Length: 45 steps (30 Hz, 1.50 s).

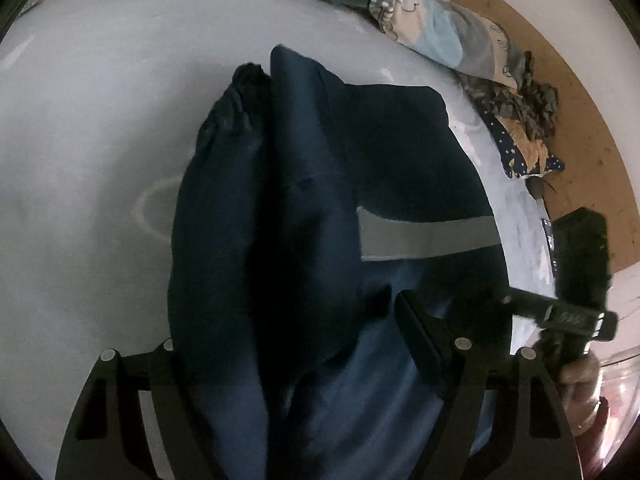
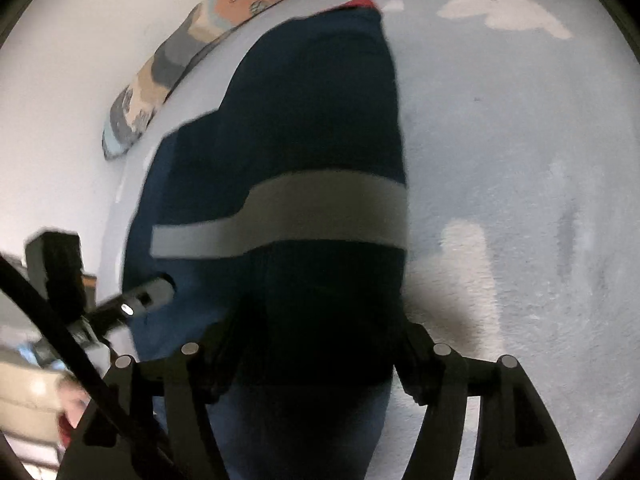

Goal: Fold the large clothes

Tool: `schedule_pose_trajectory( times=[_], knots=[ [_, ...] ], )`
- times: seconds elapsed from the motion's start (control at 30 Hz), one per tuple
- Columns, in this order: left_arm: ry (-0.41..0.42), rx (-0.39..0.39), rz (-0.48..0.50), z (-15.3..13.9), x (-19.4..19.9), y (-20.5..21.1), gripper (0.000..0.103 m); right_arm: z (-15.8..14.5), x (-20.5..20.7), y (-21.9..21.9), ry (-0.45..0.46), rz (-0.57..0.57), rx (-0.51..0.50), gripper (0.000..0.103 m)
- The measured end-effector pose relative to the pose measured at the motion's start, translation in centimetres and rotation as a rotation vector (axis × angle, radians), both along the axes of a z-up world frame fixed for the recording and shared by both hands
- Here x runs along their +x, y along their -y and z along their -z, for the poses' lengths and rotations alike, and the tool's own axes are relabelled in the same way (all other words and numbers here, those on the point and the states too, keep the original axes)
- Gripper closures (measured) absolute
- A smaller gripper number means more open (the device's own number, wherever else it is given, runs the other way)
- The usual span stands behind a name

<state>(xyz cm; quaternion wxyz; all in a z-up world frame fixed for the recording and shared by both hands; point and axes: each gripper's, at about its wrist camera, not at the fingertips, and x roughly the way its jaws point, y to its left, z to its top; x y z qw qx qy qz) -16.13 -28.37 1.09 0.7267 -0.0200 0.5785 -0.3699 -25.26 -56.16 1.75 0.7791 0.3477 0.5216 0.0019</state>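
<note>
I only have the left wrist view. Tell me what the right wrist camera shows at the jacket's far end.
Observer: A red patch peeks out at the far end of the jacket.
Operator: Follow the grey stripe for me.
Observer: The stripe crosses the jacket from its left edge to its right edge, with a step partway.
Operator: Report the right tongs.
Observer: Dark jacket cloth fills the gap between the fingers of the right tongs. I cannot tell whether they pinch it.
</note>
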Motion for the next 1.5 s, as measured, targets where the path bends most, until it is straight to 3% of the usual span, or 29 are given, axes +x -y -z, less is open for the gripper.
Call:
schedule_pose_trajectory(
  times=[0.07,0.2,0.37,0.43,0.5,0.53,0.63,0.73,0.83,0.93,1.13,1.3,1.5],
  knots=[
    [0.043,0.01,-0.018,-0.9,0.1,-0.7,0.024,-1.9,-0.2,0.1,0.02,0.007,-0.082,0.033],
    [0.211,0.062,-0.088,-3.3,1.0,-2.2,0.024,-6.8,-1.1,-0.3,0.114,0.002,-0.341,0.033],
    [0.325,0.046,-0.083,-5.4,1.3,-1.2,0.024,-8.9,0.4,-3.3,0.201,-0.04,-0.451,0.035],
    [0.354,0.057,-0.053,-5.7,1.3,1.0,0.024,-9.0,1.6,-3.7,0.208,-0.055,-0.499,0.056],
    [0.385,0.079,-0.007,-5.7,1.0,2.9,0.024,-9.1,3.1,-3.3,0.198,-0.05,-0.553,0.07],
    [0.387,0.094,0.004,-5.4,1.4,4.9,0.024,-8.9,4.2,-3.0,0.196,-0.051,-0.553,0.079],
    [0.379,0.166,-0.027,-3.7,3.3,6.0,0.024,-7.7,6.8,-2.9,0.174,-0.016,-0.546,0.08],
    [0.301,0.257,-0.042,-0.5,5.7,6.1,0.018,-4.6,9.4,-2.0,0.101,-0.018,-0.485,0.08],
    [0.18,0.205,-0.075,1.0,7.3,5.2,0.014,-1.2,10.7,-1.9,0.018,-0.07,-0.447,0.08],
    [0.195,0.176,-0.081,-0.6,7.3,4.6,0.015,-2.5,10.2,-1.5,0.045,-0.064,-0.436,0.08],
    [0.307,0.121,-0.026,-5.7,4.3,3.0,0.015,-8.9,4.3,-4.7,0.168,-0.134,-0.486,0.078],
    [0.32,0.187,0.012,-5.9,0.5,1.1,0.015,-8.8,-1.8,-7.5,0.171,-0.139,-0.453,0.077],
    [0.317,0.207,0.04,-4.6,-5.3,-0.8,0.015,-8.5,-8.0,-11.6,0.183,-0.134,-0.486,0.077]
  ],
)
